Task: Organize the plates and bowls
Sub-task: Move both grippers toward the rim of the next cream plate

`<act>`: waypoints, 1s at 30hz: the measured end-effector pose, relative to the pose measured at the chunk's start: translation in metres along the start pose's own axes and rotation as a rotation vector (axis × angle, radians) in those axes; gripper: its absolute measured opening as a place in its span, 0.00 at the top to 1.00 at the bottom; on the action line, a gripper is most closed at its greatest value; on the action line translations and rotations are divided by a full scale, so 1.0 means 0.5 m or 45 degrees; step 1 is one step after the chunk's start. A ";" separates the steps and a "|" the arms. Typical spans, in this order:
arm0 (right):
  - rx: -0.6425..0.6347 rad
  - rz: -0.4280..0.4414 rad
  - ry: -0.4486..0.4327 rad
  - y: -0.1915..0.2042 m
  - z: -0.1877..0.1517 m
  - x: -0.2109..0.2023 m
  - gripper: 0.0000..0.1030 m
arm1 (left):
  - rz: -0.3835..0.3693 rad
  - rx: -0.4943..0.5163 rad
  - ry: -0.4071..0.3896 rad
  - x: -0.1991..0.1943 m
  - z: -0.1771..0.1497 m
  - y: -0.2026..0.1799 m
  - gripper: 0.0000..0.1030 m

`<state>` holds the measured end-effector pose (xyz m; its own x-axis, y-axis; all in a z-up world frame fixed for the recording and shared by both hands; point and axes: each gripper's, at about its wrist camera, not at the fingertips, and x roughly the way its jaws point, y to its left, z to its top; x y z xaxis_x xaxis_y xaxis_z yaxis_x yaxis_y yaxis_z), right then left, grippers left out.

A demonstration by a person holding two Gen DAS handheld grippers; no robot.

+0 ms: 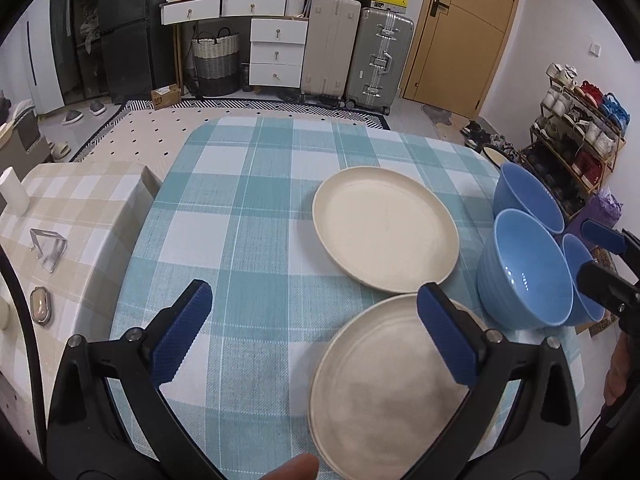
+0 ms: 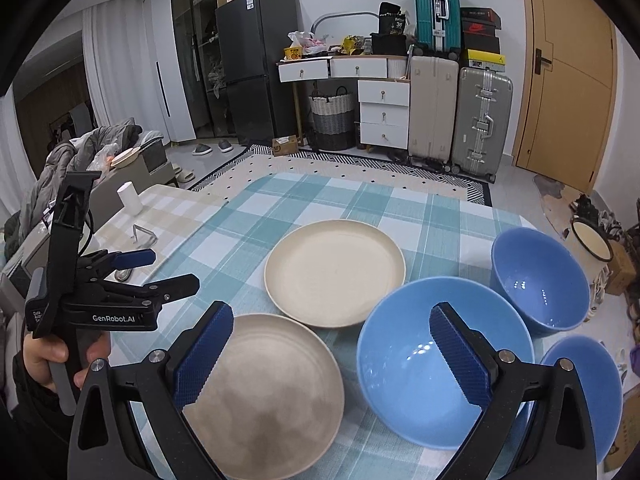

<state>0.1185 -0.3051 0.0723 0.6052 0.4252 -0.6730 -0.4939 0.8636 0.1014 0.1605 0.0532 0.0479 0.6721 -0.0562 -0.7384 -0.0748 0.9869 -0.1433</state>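
Even indoor light, sharp focus, strong fisheye bending, dark corners.

Both wrist views look forward and down over the table toward the suitcases at 12 o'clock. The left view sits close above the near plate; the right view hangs nearby, seeing the left hand-held gripper at 9 o'clock. Both share plates and bowls.
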 end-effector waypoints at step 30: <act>0.130 0.045 0.280 -0.130 0.111 0.247 0.02 | -0.002 -0.096 0.229 0.229 0.071 0.029 0.14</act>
<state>0.2599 -0.2935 0.0234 0.4328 0.3959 -0.8099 -0.4398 0.8770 0.1936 0.2624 0.0662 -0.0150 0.5302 -0.0909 -0.8430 -0.1335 0.9729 -0.1888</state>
